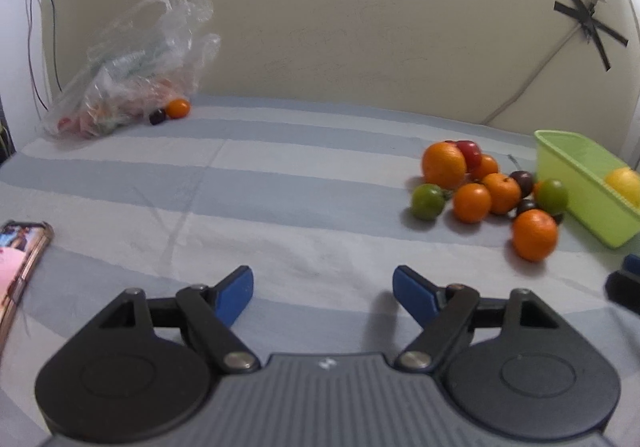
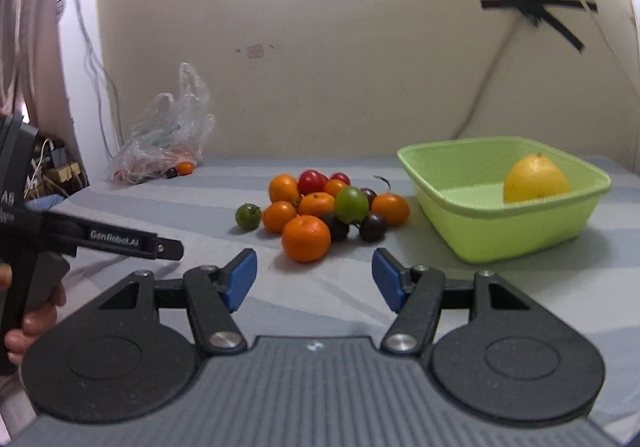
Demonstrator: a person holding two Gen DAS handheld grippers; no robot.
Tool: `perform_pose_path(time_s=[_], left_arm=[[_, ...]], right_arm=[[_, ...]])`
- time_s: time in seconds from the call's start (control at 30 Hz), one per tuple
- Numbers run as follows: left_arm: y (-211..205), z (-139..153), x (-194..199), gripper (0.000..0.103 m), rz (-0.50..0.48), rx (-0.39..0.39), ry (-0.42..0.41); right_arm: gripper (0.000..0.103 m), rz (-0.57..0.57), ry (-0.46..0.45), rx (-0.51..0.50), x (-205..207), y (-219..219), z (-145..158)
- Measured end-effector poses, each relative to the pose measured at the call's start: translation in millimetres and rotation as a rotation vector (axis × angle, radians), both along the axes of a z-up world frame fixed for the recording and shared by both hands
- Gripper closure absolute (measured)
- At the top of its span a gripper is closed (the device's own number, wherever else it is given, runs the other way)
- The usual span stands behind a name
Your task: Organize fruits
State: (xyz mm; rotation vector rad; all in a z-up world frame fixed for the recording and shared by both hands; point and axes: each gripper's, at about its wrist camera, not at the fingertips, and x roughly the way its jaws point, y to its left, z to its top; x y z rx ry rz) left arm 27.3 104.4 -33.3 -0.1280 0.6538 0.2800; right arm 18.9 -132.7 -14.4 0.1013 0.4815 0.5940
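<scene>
Fruits (image 1: pixel 488 191) lie heaped on the striped sheet (image 1: pixel 280 207) just beside the green basket (image 1: pixel 576 183), near enough, I judge, for each to be carried over in one short move. From the left wrist, the left gripper (image 1: pixel 323 293) hangs over bare cloth with its blue pads spread wide and nothing between them, well apart from the heap at its right. The basket stands at the far right edge with a yellow fruit (image 1: pixel 624 183) showing over its rim. A clear plastic bag (image 1: pixel 136 67) slumps against the wall at the back left, a small orange and a dark fruit at its mouth. A phone (image 1: pixel 20 263) lies at the left edge. From the right wrist, the right gripper (image 2: pixel 314 279) points at the heap, jaws wide and empty, the nearest orange (image 2: pixel 306 238) close ahead of its tips; it seems lined up for that pick. The basket sits right of the heap with the yellow fruit alone inside, so most sorting appears still to do. At the left a hand (image 2: pixel 28 311) grasps the other tool's handle.
</scene>
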Motion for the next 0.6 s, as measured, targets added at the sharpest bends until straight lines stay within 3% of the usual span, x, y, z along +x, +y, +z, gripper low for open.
perform_pose_path(time_s=[0.1, 0.6], left_arm=[[-3.1, -2.7, 0.0, 0.022, -0.002, 0.033, -0.006], [-4.2, -4.3, 0.6, 0.017, -0.013, 0.02, -0.017]], right_arm=[[0.037, -0.011, 0.03, 0.021, 5.4, -2.7, -2.3], [0.037, 0.014, 0.05, 0.006, 9.0, -3.1, -5.5]])
